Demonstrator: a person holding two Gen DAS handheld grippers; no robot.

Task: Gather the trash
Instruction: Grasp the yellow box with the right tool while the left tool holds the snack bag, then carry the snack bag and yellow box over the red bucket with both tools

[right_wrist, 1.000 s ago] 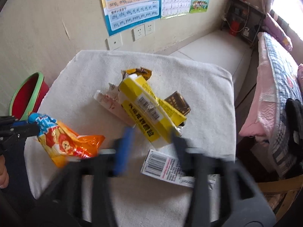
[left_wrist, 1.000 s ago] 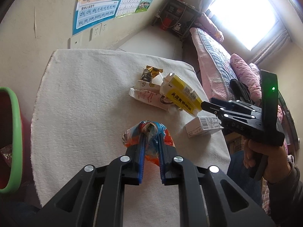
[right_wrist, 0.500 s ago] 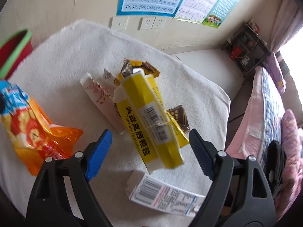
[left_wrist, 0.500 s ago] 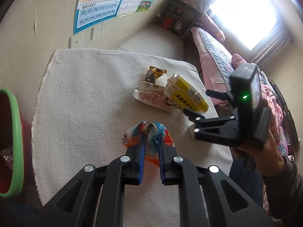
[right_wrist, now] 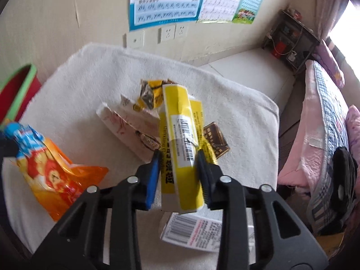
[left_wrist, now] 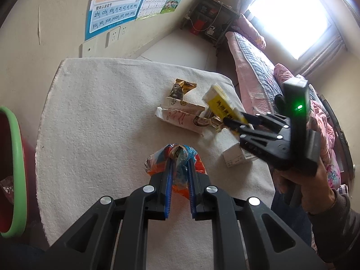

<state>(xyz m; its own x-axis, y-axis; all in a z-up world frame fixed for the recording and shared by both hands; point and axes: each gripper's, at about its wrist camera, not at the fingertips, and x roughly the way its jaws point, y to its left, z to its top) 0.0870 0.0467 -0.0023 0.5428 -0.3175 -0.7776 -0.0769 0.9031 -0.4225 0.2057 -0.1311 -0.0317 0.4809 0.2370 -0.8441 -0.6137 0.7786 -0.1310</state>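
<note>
My left gripper (left_wrist: 180, 160) is shut on the twisted top of an orange and blue snack bag (left_wrist: 199, 165), which hangs over the white-clothed table (left_wrist: 101, 112); the same snack bag (right_wrist: 51, 173) shows at the left of the right wrist view. A long yellow box (right_wrist: 177, 117) lies lengthwise between the fingers of my right gripper (right_wrist: 177, 155). Its jaws are closing, and both pads press the sides of the box. In the left wrist view the right gripper (left_wrist: 234, 121) holds the yellow box (left_wrist: 219, 103) tilted above the trash pile.
On the cloth lie a white wrapper (left_wrist: 180, 117), a gold candy wrapper (left_wrist: 182, 87), a brown wrapper (right_wrist: 216, 139) and a white barcode carton (right_wrist: 193, 231). A red bin with a green rim (left_wrist: 15, 139) stands left of the table. A pink bed (right_wrist: 315, 123) runs along the right.
My right gripper came down over the yellow box and its wide jaws closed onto it. The left gripper kept still with the snack bag.
</note>
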